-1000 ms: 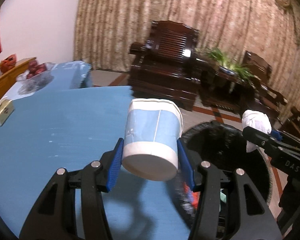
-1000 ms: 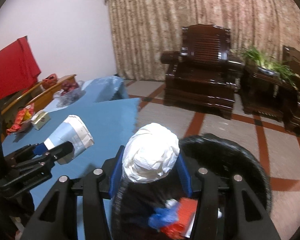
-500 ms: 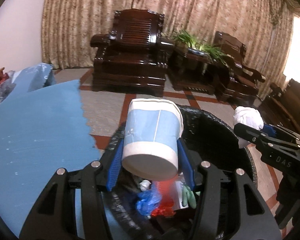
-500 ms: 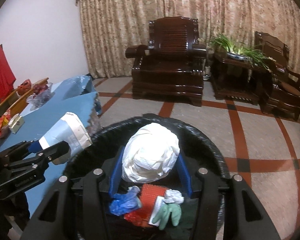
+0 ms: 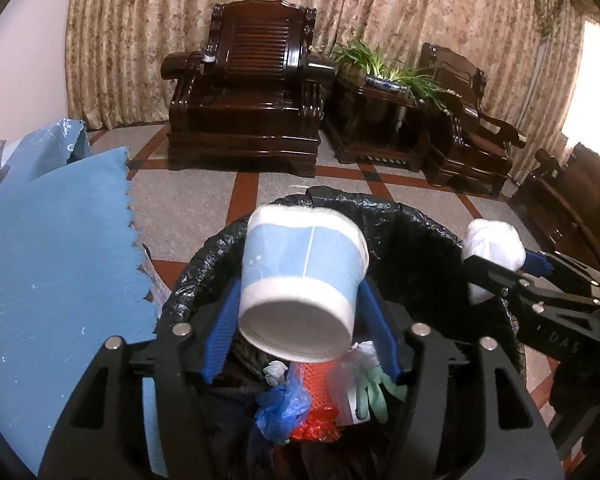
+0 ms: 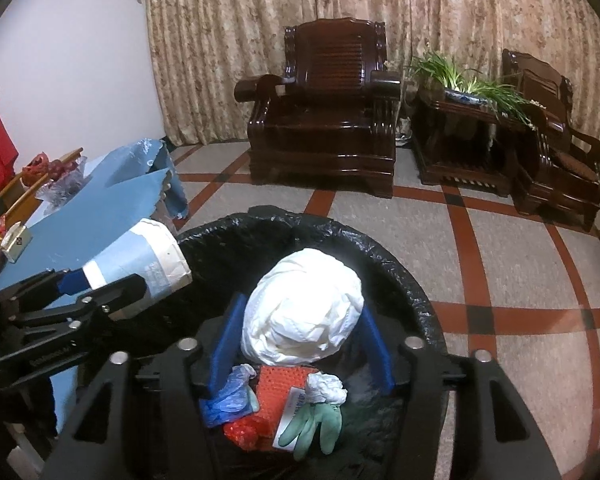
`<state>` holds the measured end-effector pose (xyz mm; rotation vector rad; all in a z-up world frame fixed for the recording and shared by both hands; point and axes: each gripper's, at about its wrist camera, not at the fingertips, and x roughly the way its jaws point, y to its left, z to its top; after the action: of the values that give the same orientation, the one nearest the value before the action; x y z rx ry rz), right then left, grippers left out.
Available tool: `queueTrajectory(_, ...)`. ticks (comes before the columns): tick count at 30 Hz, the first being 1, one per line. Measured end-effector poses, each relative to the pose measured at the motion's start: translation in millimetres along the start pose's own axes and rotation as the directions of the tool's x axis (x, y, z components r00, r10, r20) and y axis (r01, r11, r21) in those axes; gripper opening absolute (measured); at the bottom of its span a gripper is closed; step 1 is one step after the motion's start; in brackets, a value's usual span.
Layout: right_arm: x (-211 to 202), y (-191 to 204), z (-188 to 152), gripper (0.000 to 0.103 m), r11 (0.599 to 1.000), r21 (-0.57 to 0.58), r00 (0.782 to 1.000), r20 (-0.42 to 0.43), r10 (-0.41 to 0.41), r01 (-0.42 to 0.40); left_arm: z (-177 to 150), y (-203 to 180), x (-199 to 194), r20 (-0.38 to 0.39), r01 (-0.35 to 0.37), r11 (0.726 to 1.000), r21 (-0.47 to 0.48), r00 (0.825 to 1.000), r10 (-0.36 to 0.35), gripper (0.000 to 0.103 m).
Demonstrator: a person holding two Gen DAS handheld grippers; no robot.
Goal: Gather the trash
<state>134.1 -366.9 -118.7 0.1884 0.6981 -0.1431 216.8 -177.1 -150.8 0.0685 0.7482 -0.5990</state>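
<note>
A blue-and-white paper cup [image 5: 300, 276] lies on its side between the blue pads of my left gripper [image 5: 300, 294]. The jaws are opening, and a gap shows on each side of the cup. A crumpled white paper wad [image 6: 304, 316] sits between the pads of my right gripper [image 6: 303, 304]. Its jaws are opening too, with the pads clear of the wad. Both grippers hang over the black-lined trash bin [image 5: 384, 205] [image 6: 340, 229]. Each appears in the other's view: the left gripper [image 6: 100, 292] with its cup [image 6: 140, 260], the right gripper [image 5: 500, 272] with its wad [image 5: 494, 240].
Inside the bin lie a blue plastic bag [image 6: 228, 396], a red mesh piece [image 6: 280, 388] and a green glove [image 6: 316, 424]. The blue-covered table [image 5: 52, 264] borders the bin on the left. Dark wooden armchairs [image 6: 324, 120] and a potted plant [image 6: 472, 80] stand across the tiled floor.
Both grippers moved from beside the table to over the bin and sank toward it. Their jaws have widened, so the cup and the wad are no longer pinched.
</note>
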Motion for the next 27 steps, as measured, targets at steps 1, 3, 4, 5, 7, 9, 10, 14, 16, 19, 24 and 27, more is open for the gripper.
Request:
queueTrajectory(1, 0.7, -0.9, -0.1, 0.067, 1.0, -0.001, 1.0, 0.002, -0.004, 0.004, -0.2, 1.3, -0.8, -0.003, 0.007, 1.0, -0.002, 1.0, -0.007, 0.069)
queueTrajectory(3, 0.0, -1.7, -0.7, 0.076, 1.0, 0.0, 1.0, 0.007, -0.009, 0.009, -0.1, 1.5, -2.2, 0.001, 0.008, 1.0, -0.001, 1.0, -0.008, 0.073)
queueTrajectory(4, -1.4, -2.2, -0.7, 0.078, 1.0, 0.002, 1.0, 0.011, -0.011, 0.011, -1.1, 2.4, -3.6, 0.003, 0.004, 1.0, 0.0, 1.0, -0.004, 0.075)
queueTrajectory(5, -3.1, -2.6, -0.6, 0.084, 1.0, 0.003, 1.0, 0.017, -0.015, 0.015, -1.3, 3.1, -4.2, 0.002, 0.002, 1.0, -0.002, 1.0, -0.002, 0.077)
queueTrajectory(7, -6.8, -1.8, -0.4, 0.09, 1.0, 0.006, 1.0, 0.024, -0.018, 0.018, 0.1, 5.3, -6.3, 0.003, -0.004, 1.0, -0.009, 1.0, 0.004, 0.08)
queueTrajectory(9, -11.4, -0.9, -0.1, 0.097, 1.0, 0.013, 0.999, 0.031, -0.011, 0.011, 0.4, 9.1, -11.6, 0.006, -0.013, 1.0, -0.014, 1.0, 0.013, 0.084)
queueTrajectory(10, -12.5, -0.3, 0.3, 0.097, 1.0, 0.014, 1.0, 0.03, -0.008, 0.008, -0.3, 12.3, -16.9, 0.013, -0.023, 1.0, -0.017, 1.0, 0.023, 0.088)
queueTrajectory(14, -20.3, 7.0, 1.2, 0.097, 1.0, 0.015, 1.0, 0.027, 0.008, -0.008, 1.5, 20.8, -36.4, 0.031, -0.05, 0.998, -0.03, 0.998, 0.051, 0.092)
queueTrajectory(16, -26.4, 13.6, 0.8, 0.097, 1.0, 0.012, 0.999, 0.032, 0.019, -0.019, -0.1, 26.8, -49.7, 0.038, -0.072, 0.996, -0.052, 0.997, 0.074, 0.094)
queueTrajectory(19, -38.2, 26.3, -0.1, 0.097, 0.999, -0.006, 0.998, 0.044, 0.043, -0.042, -2.5, 33.7, -68.0, 0.046, -0.096, 0.993, -0.072, 0.994, 0.1, 0.094)
queueTrajectory(24, -61.6, 48.5, -1.4, 0.097, 0.996, -0.034, 0.995, 0.053, 0.079, -0.077, -7.3, 41.2, -102.5, 0.067, -0.148, 0.985, -0.088, 0.986, 0.154, 0.095)
queueTrajectory(27, -74.6, 56.2, -0.4, 0.097, 0.995, -0.042, 0.994, 0.067, 0.09, -0.087, -11.0, 42.1, -123.7, 0.074, -0.181, 0.98, -0.086, 0.98, 0.187, 0.095)
